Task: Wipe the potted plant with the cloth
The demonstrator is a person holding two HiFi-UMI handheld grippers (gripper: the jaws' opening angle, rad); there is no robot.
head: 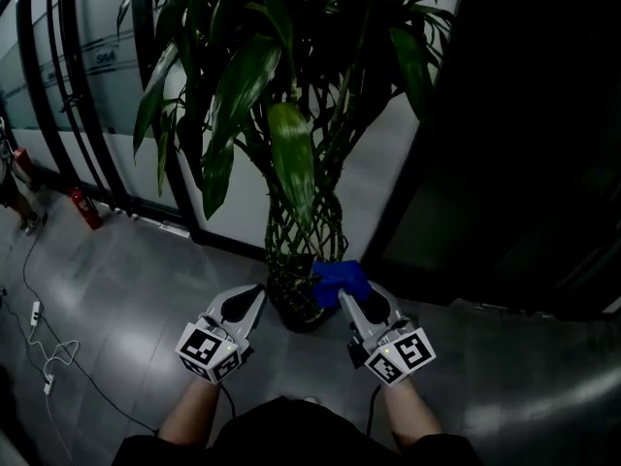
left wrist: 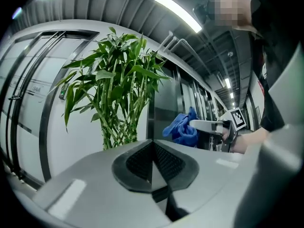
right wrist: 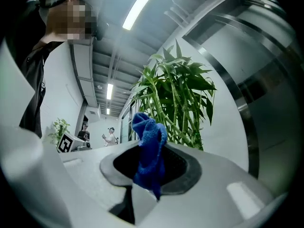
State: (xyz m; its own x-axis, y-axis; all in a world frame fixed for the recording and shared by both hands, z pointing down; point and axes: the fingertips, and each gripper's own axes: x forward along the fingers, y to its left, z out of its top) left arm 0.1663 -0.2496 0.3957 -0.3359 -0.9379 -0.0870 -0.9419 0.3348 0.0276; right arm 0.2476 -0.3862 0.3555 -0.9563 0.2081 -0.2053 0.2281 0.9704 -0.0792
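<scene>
Low in the head view, my left gripper has its fingers pressed together on nothing. My right gripper pinches the blue cloth — bunched just beside the braided stems of the potted plant, which fills the upper centre.

1. Potted plant stands at my 12 o'clock, before the wall.
2. Left gripper sits at its 7 o'clock, right gripper at 5 o'clock, with the cloth between the right jaws, just beside the stems.
3. Extinguisher is at 10 o'clock, well apart.
</scene>
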